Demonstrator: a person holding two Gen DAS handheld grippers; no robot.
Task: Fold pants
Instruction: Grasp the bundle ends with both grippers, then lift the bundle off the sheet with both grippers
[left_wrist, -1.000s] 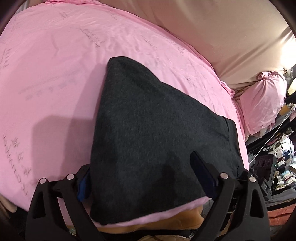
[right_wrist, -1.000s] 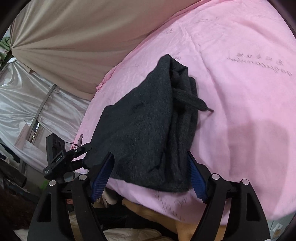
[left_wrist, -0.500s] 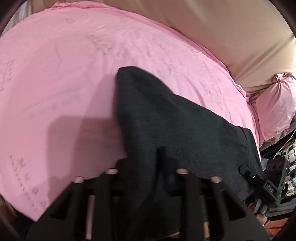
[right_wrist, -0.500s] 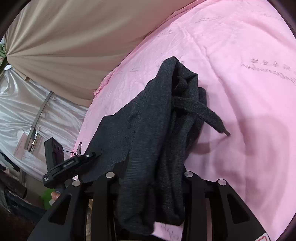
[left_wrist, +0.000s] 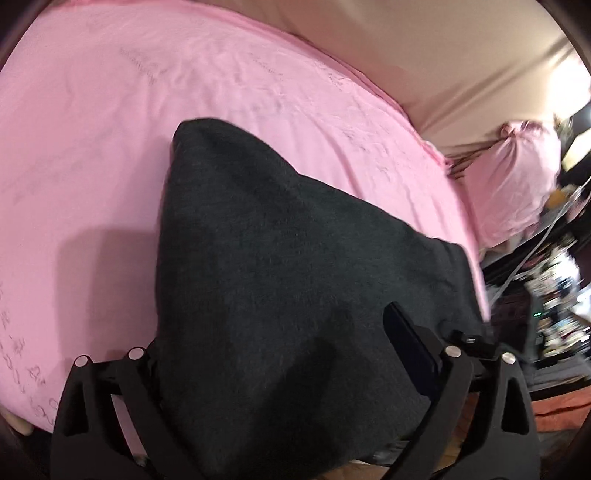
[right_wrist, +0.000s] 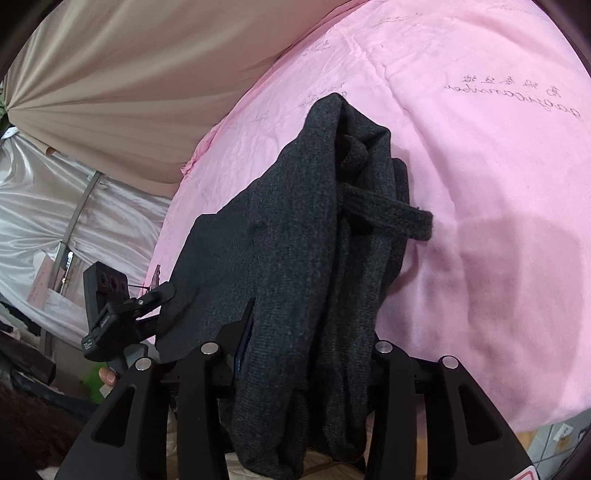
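Note:
Dark grey knit pants (left_wrist: 277, 258) lie on the pink bed sheet (left_wrist: 110, 110), their near edge at the bed's front. My left gripper (left_wrist: 273, 354) is opening and stands wide over that edge. The cloth lies flat between its fingers and its right pad (left_wrist: 406, 339) is clear of it; the left finger is partly hidden behind the cloth. In the right wrist view the pants (right_wrist: 314, 240) are bunched into folds, with a drawstring (right_wrist: 399, 214) sticking out to the right. My right gripper (right_wrist: 310, 339) is opening, with the bunch still wedged between its pads.
A beige curtain (left_wrist: 406, 55) runs along the bed's far side. A pink pillow (left_wrist: 517, 184) and dark clutter (left_wrist: 554, 314) sit at the right. In the right wrist view the left gripper's body (right_wrist: 110, 314) and a fingertip (right_wrist: 107, 376) show beside silvery sheeting (right_wrist: 55, 221).
Both grippers closed on the pants' near edge half a second ago. The left one has since spread wide and the cloth lies flat again; the right one's jaws have widened slightly around the bunch.

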